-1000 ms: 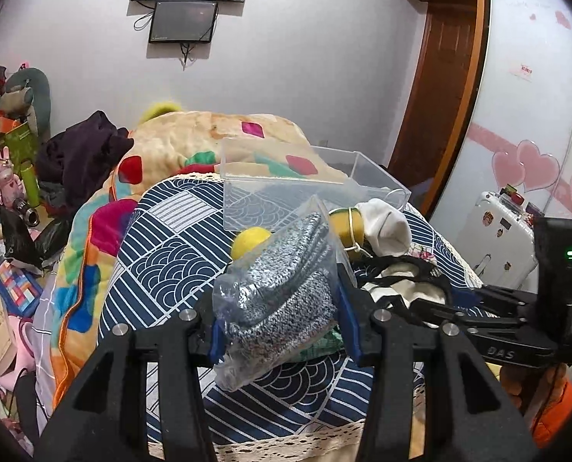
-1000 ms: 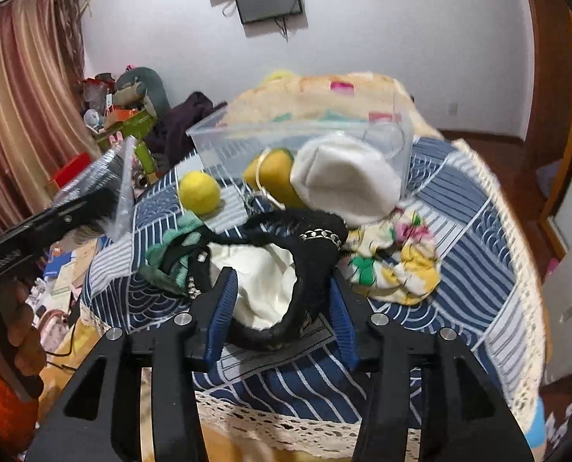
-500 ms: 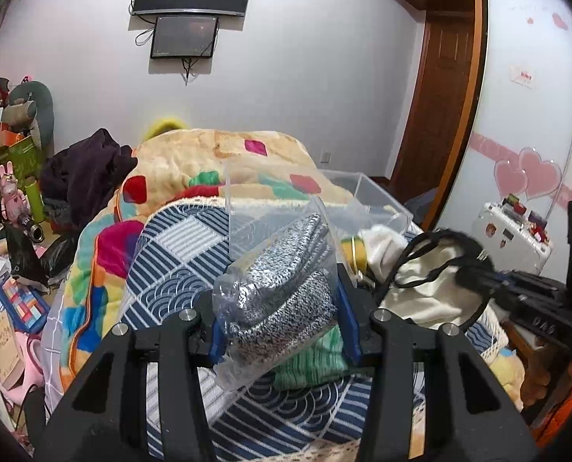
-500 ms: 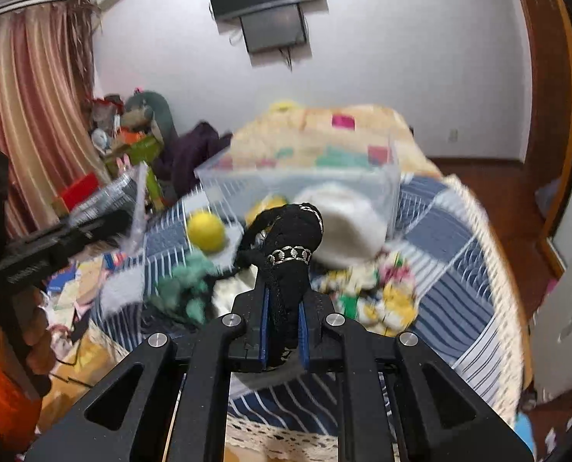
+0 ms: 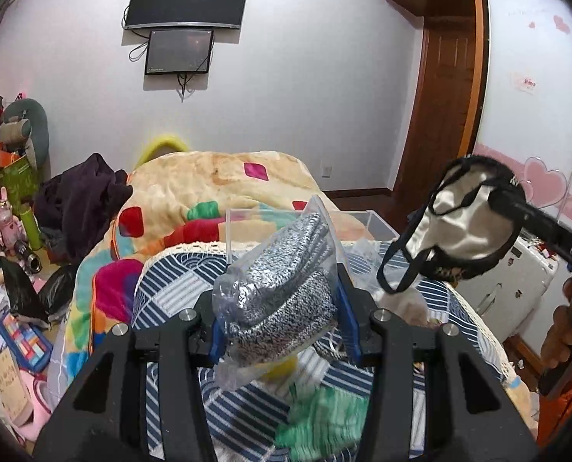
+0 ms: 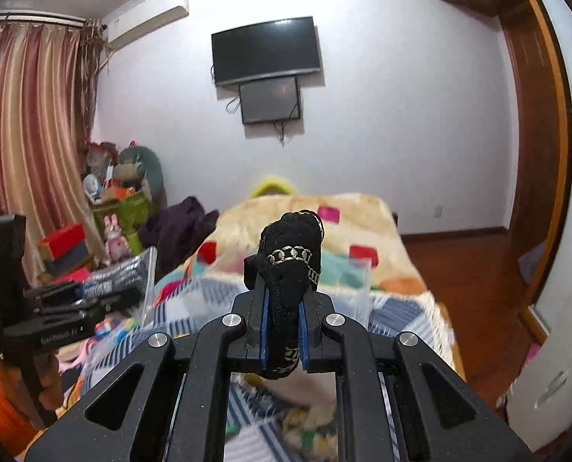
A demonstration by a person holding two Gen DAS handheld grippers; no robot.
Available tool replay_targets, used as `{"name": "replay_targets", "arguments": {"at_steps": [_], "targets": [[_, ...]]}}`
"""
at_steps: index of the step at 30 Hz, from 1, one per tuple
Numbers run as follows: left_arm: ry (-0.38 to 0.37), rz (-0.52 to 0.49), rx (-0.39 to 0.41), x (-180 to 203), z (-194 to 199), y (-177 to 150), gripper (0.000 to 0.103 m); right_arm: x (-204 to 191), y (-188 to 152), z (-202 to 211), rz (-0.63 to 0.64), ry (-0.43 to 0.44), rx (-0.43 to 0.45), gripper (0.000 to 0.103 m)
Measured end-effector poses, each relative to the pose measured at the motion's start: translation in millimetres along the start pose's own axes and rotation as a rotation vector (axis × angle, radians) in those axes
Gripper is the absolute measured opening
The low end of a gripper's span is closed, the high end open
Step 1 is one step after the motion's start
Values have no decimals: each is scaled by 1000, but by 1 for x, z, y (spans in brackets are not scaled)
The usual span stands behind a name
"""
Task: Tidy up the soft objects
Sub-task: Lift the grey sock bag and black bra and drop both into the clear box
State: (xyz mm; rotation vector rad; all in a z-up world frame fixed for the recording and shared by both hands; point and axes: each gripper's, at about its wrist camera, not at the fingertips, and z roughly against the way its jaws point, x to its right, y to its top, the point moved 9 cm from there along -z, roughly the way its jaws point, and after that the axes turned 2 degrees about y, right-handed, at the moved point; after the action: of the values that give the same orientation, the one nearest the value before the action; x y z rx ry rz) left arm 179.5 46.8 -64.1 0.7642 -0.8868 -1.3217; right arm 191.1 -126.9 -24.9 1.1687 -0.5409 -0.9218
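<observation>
While the left gripper (image 5: 280, 319) clamps a bagged grey knit (image 5: 282, 288) above the bed (image 5: 170, 281), the clear bin (image 5: 297, 223) sits beyond. From the right wrist, the right gripper (image 6: 282, 331) pinches a black-trimmed garment (image 6: 291, 269); dangling straps could snag the bin rim.

Green cloth (image 5: 326, 419) blurred, partly hidden.

Left claw (image 5: 282, 308) sits low centre in its own view, fingers clamped on a bagged grey bundle. Right claw (image 6: 282, 327) is pinched tight on black fabric, raised at right of the left view.
</observation>
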Motion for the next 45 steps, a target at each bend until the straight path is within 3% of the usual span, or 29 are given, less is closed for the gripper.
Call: {"name": "replay_targets", "arguments": {"at_steps": [10,22,35,39,45], "targets": [[6,4,-105,-4,-69,11,47,5,8,-52,17,-26,-26,11],[-9,2,-215,6,-134,3,47,11,-33,-114,3,15,-204,11],[-11,-47,-284,21,-162,-12,47,26,-67,-143,-58,21,-383,12],[-16,-70,-287,24,-158,-15,58,27,-72,-142,-40,6,-411,12],[-24,-59,-247,21,-137,-11,61,29,-75,-130,-31,-2,-416,35]]}}
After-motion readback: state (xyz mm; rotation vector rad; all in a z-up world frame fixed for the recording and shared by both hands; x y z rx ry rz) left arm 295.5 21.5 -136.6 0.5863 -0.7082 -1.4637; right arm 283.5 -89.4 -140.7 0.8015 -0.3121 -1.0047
